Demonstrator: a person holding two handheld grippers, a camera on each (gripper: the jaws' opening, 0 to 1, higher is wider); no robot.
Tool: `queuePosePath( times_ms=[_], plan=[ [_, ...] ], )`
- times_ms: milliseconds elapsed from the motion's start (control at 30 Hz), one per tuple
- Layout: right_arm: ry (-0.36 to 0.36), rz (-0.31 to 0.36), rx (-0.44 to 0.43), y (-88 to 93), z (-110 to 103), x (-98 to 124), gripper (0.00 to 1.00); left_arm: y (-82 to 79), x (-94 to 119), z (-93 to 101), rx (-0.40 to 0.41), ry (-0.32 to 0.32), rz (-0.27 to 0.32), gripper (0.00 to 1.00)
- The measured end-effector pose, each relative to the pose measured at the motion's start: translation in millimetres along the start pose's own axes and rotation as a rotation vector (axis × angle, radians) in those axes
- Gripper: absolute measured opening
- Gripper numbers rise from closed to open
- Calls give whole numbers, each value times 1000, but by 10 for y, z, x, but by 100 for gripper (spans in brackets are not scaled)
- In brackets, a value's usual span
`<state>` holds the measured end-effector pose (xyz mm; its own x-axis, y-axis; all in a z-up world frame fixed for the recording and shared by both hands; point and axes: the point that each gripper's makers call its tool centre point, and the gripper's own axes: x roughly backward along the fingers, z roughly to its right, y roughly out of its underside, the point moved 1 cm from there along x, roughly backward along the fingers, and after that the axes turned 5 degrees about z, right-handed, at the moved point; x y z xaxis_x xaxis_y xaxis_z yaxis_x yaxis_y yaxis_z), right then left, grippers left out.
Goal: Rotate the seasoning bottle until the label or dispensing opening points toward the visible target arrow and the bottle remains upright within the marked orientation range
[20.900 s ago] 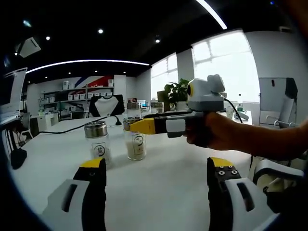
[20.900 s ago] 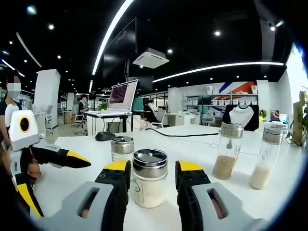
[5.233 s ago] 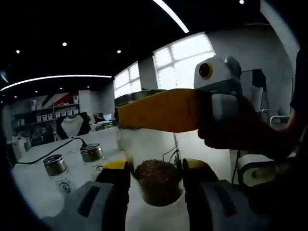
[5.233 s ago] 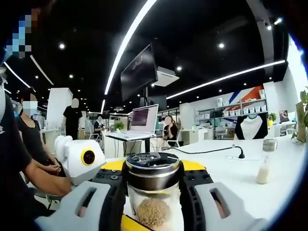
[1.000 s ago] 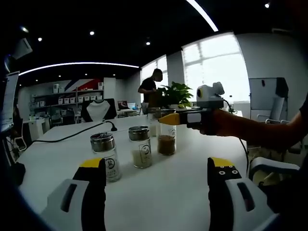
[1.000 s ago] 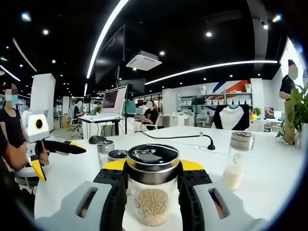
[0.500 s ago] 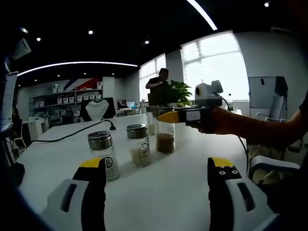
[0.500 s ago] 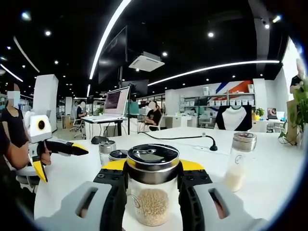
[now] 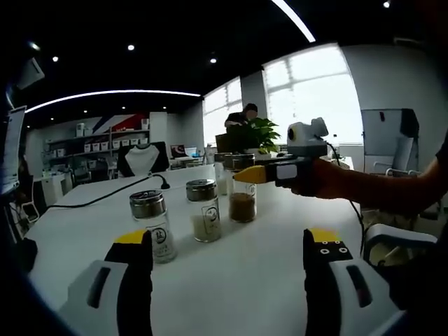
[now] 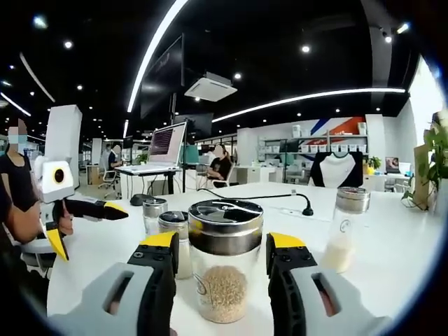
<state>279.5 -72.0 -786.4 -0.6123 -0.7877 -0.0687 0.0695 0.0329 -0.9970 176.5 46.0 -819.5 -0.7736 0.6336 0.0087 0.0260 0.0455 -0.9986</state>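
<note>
The seasoning bottle (image 10: 225,269) with brown granules stands upright on the white surface (image 10: 392,266) between the spread jaws of the right tool (image 10: 222,260), which do not touch it; the left tool (image 9: 222,246) hangs apart and empty, nearer than the row of bottles. Before pulling the right tool clear I would check the lid opening's heading, easing straight back without nudging the glass. No target arrow is visible, and the label faces away or is too faint to read.

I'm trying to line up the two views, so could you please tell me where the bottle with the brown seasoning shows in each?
Left gripper view: the brown bottle stands centre, under the right tongs.
Right gripper view: it stands low centre, between that view's own open jaws.
Shared landmark: the black cable across the table.
</note>
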Motion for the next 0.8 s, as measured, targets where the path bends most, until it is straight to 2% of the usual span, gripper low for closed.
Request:
queuePosePath(
  times_ms=[233,333,567,633,800],
  plan=[
    [23,36,13,-144,90,118,61,-4,-2,-5,-1,-1,-4,99],
    [33,55,14,-224,96,152,69,2,4,-23,-1,-9,-8,100],
    [68,46,39,-348,165,259,83,-32,31,-64,26,-12,4,100],
    [72,8,59,-337,168,319,83,-43,44,-78,36,-10,8,100],
    [111,1,93,-397,246,457,89,-52,94,-139,31,-28,1,100]
  ],
)
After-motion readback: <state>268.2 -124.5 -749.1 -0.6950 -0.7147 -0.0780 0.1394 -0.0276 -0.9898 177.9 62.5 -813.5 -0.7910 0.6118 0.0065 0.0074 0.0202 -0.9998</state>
